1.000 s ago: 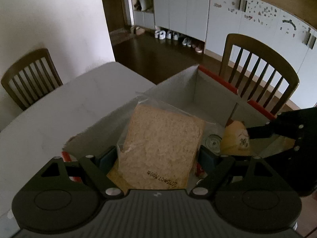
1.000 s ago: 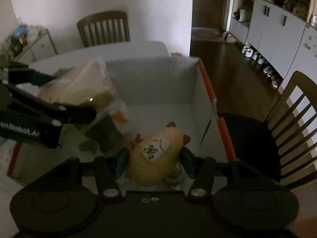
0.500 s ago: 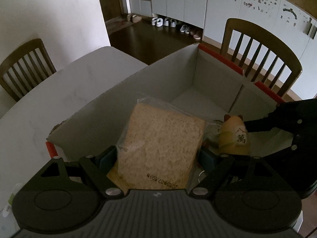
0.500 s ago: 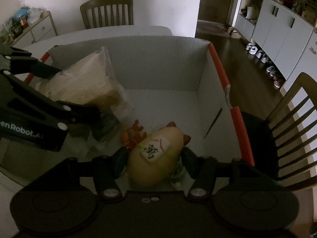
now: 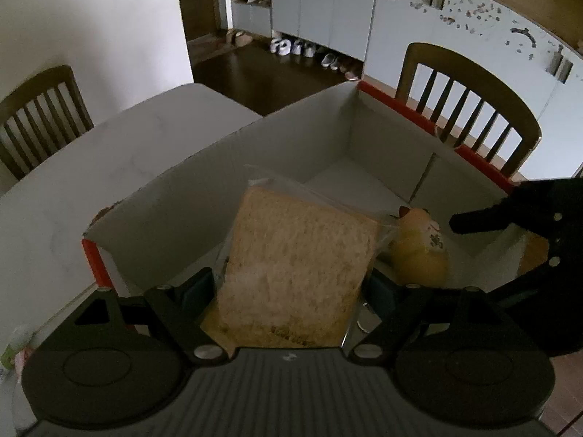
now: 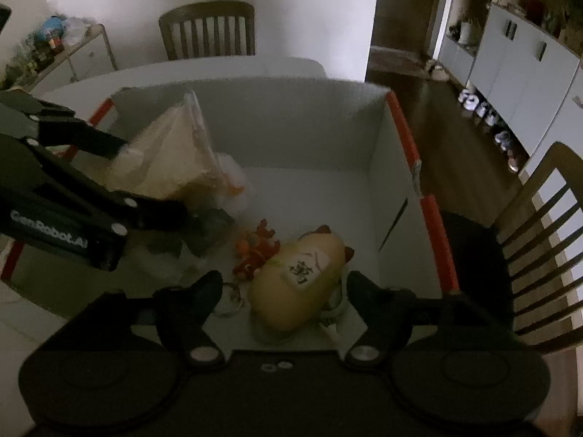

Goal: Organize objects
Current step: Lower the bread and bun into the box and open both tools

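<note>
A slice-shaped loaf of bagged bread (image 5: 298, 262) stands upright between the pads of my left gripper (image 5: 291, 287), which is shut on its sides above a white box with red edges (image 5: 328, 138). In the right wrist view the same bread (image 6: 175, 160) hangs at the box's left side. A yellow plush toy (image 6: 298, 284) with a white label lies on the box floor (image 6: 309, 189) between the fingers of my right gripper (image 6: 284, 284). Those jaws are opening, and a gap shows on each side of the toy (image 5: 419, 255).
A small orange-red figure (image 6: 255, 251), a metal key ring (image 6: 229, 298) and a dark block (image 6: 211, 229) lie in the box beside the toy. The box sits on a white table (image 5: 109, 153). Wooden chairs (image 5: 470, 109) (image 6: 207, 29) stand around it.
My right gripper's fingers have spread away from the yellow toy, which was pinched between them and now rests free on the box floor. The left gripper still grips the bread.
</note>
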`<state>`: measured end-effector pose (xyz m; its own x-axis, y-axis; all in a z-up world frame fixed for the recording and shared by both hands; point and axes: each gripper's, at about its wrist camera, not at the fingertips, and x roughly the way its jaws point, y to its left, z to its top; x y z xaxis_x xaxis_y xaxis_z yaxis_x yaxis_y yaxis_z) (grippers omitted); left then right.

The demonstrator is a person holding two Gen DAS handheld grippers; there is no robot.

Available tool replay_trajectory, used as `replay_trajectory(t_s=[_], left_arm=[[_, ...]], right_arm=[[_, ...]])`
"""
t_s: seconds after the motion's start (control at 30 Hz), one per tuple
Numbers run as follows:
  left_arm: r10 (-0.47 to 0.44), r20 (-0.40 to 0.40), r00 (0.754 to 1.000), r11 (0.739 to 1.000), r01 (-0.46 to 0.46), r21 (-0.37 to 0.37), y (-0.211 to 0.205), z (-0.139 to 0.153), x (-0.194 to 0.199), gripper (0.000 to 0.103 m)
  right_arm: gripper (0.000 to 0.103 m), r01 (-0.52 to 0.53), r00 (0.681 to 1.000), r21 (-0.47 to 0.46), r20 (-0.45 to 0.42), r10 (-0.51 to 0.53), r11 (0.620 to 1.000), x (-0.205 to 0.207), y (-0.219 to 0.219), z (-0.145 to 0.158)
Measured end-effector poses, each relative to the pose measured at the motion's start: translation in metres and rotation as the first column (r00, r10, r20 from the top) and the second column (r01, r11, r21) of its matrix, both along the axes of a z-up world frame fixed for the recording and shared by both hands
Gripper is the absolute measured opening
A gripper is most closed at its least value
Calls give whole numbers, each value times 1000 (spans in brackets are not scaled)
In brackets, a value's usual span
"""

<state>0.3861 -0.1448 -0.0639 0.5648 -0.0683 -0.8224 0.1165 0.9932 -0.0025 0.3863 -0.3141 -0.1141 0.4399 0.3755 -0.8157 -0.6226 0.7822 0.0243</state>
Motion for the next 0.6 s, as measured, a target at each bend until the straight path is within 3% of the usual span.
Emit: replay_trajectory(t_s=[0.2, 0.33, 0.6], left_arm=[[-17, 33, 999, 1000, 18, -18, 1, 8, -13, 88], [-11, 54, 998, 999, 13, -35, 2, 15, -24, 96], [1, 102, 995, 998, 6, -62, 3, 32, -46, 96]], right_arm=[[79, -5, 1000, 34, 19, 5, 999, -10, -10, 16], [80, -3, 1000, 51, 28, 2, 999, -15, -16, 26], [81, -3, 999, 87, 47, -1, 996, -30, -26, 41]])
